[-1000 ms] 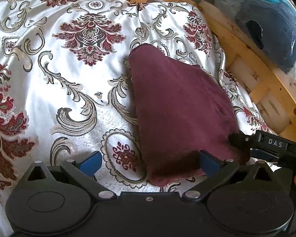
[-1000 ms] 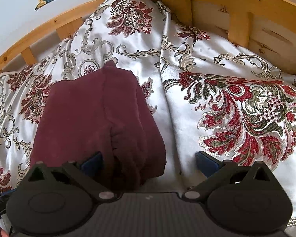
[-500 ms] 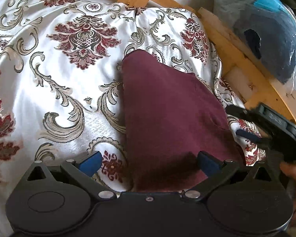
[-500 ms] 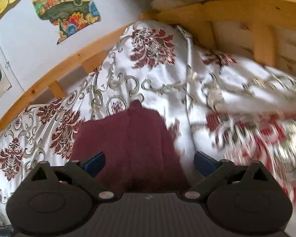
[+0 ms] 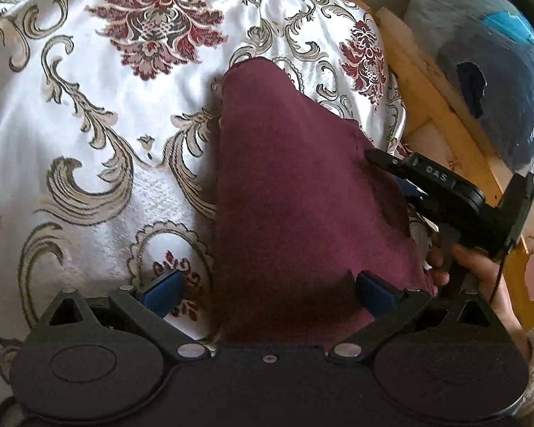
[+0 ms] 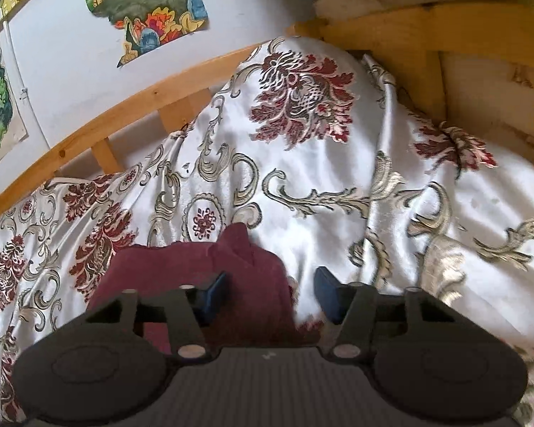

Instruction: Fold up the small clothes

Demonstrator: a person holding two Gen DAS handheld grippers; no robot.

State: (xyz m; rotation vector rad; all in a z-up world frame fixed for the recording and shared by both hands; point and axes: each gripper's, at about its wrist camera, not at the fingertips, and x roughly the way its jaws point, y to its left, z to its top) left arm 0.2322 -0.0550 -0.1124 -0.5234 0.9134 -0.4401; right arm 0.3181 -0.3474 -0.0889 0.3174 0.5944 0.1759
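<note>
The left claw (image 5: 267, 290) is standing wide open, its blue pads straddling the near edge of a folded maroon garment (image 5: 295, 192) without pressing it. The right claw (image 6: 270, 291) is closing, half open, over the garment's far corner. The garment is lying on a floral bedspread (image 5: 89, 142).

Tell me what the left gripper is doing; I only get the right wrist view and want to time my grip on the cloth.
Observer: The left gripper is wide open, with the cloth's near end lying between its fingers.
Operator: Where does my right gripper sit on the cloth?
Observer: The right gripper is at the cloth's right edge; its jaws are closing with that edge between them.
Operator: Anything beyond that side?
Observer: A plastic bag of blue stuff lies past the wooden rail.
</note>
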